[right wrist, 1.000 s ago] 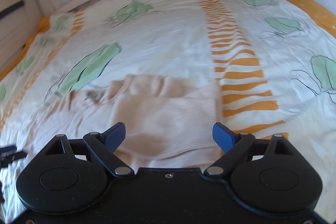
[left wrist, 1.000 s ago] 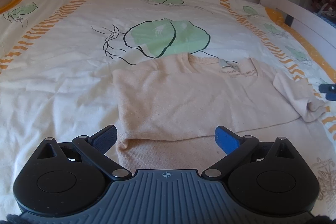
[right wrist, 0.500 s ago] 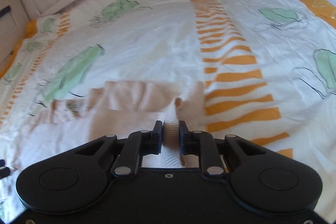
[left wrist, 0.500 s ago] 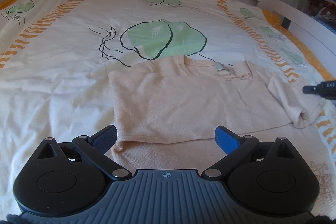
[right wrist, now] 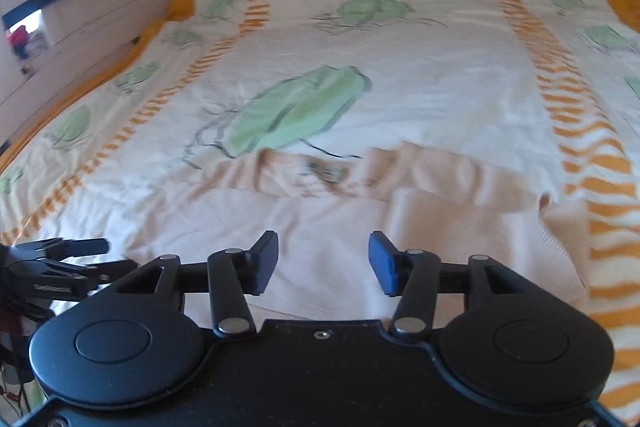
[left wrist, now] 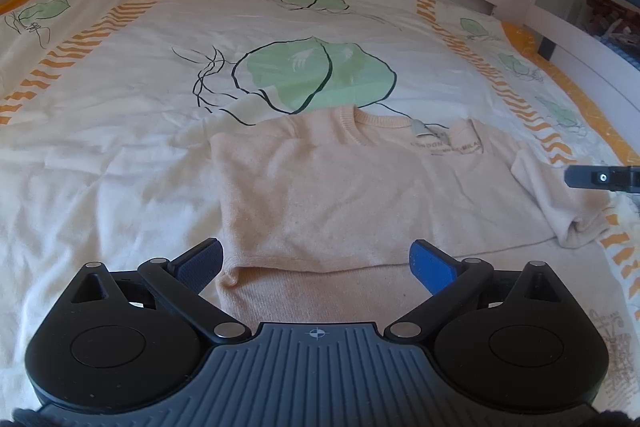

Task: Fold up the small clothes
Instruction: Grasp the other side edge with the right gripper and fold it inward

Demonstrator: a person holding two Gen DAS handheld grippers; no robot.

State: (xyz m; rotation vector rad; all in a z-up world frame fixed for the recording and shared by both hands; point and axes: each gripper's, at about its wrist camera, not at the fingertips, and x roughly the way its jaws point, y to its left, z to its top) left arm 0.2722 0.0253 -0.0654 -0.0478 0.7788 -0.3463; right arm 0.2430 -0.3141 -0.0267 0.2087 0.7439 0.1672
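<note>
Peach sweater [left wrist: 320, 187] lies flat on bed cover [left wrist: 120, 147], near hem turned up, right sleeve [right wrist: 480, 223] folded inward. Left hand-held gripper [left wrist: 316, 263] jaws apart over hem, ready to grab. Right hand-held gripper [right wrist: 323, 261] jaws opening, nothing between them, likely letting sleeve settle.

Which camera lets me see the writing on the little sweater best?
The left wrist view: the sweater lies sharp and nearly whole, with the dark printed lettering near its neckline. The right wrist view is blurred, so the print is only a smudge.
</note>
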